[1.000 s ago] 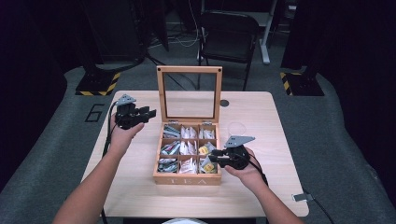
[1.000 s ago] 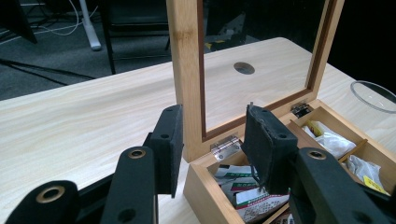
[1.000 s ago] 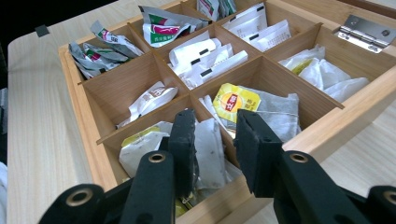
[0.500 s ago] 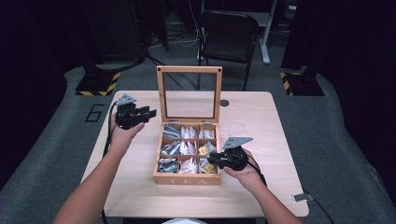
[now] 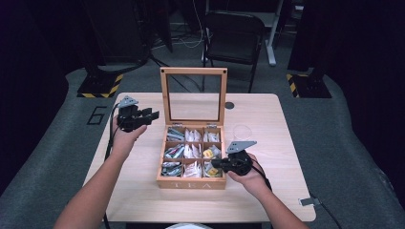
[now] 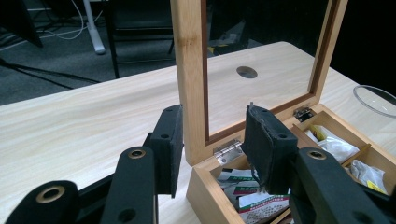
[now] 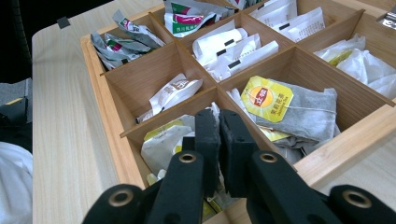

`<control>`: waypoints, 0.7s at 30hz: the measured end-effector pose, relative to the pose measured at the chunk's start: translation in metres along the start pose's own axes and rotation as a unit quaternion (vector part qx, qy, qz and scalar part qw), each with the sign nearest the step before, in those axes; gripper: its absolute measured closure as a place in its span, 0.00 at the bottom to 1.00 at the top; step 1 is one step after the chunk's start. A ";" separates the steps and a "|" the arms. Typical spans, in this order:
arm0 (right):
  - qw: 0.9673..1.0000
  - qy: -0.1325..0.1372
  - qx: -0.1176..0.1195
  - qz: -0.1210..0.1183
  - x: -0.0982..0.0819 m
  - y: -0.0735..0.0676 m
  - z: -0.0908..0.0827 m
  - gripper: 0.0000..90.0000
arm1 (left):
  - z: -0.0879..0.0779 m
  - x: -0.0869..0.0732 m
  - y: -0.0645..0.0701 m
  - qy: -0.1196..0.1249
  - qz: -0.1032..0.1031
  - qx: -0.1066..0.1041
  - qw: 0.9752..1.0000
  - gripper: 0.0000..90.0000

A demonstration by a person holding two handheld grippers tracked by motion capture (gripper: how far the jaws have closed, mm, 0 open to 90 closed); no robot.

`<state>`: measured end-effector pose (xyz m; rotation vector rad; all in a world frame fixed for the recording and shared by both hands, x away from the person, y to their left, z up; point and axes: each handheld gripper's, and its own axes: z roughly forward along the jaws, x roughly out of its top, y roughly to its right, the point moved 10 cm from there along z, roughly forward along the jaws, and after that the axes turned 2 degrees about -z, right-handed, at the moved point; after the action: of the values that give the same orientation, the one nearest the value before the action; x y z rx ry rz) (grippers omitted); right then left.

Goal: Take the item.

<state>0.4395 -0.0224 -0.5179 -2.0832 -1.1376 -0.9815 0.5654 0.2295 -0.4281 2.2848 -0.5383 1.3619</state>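
right gripper (image 7: 218, 135): jaws just closed together inside tea box (image 7: 112, 121), over a sachet (image 7: 163, 142) | left gripper (image 6: 212, 149): jaws apart, straddling lid (image 6: 191, 70)

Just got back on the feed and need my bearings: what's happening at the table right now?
A person holds a tool in each hand at a wooden tea box whose glass lid stands upright. The left tool hangs open beside the lid's left edge. The right tool is down at the box's near right compartment among the tea bags; its jaws have just been closing and now stand shut. Whether a bag is pinched between them cannot be told.
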 end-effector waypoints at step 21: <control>1.000 0.010 -0.001 -0.012 0.007 0.000 -0.004 1.00 | -0.001 0.000 0.002 -0.001 0.002 -0.003 1.000 0.63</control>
<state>0.4405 -0.0217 -0.5101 -2.0617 -1.1542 -1.0139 0.5638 0.2283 -0.4277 2.2813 -0.5462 1.3582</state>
